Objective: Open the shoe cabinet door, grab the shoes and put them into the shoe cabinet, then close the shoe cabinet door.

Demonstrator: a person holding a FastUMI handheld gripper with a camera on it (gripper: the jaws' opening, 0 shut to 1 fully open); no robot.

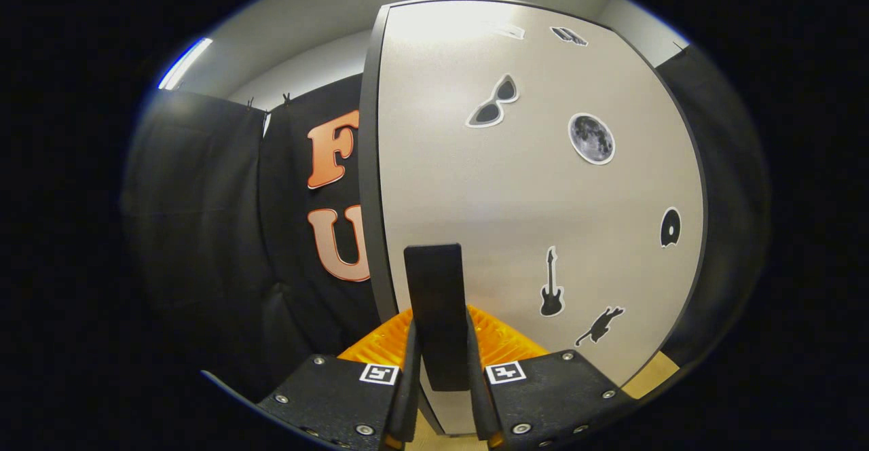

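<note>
The shoe cabinet door (529,186) is a pale panel with a dark rim, close ahead of me, with small black stickers scattered over its face. A black upright handle (434,281) sticks out from the door near its left edge. My gripper (440,342) is shut on this handle, one finger pressing on each side. The handle's upper end rises just above the fingers. The door's dark left edge (370,166) stands against the black cloth wall behind it.
Black cloth walls (204,233) hang to the left of the door and beyond its right rim. A strip of light wooden floor (652,376) shows below the door's lower right corner. A white ceiling with a strip light (185,62) is overhead.
</note>
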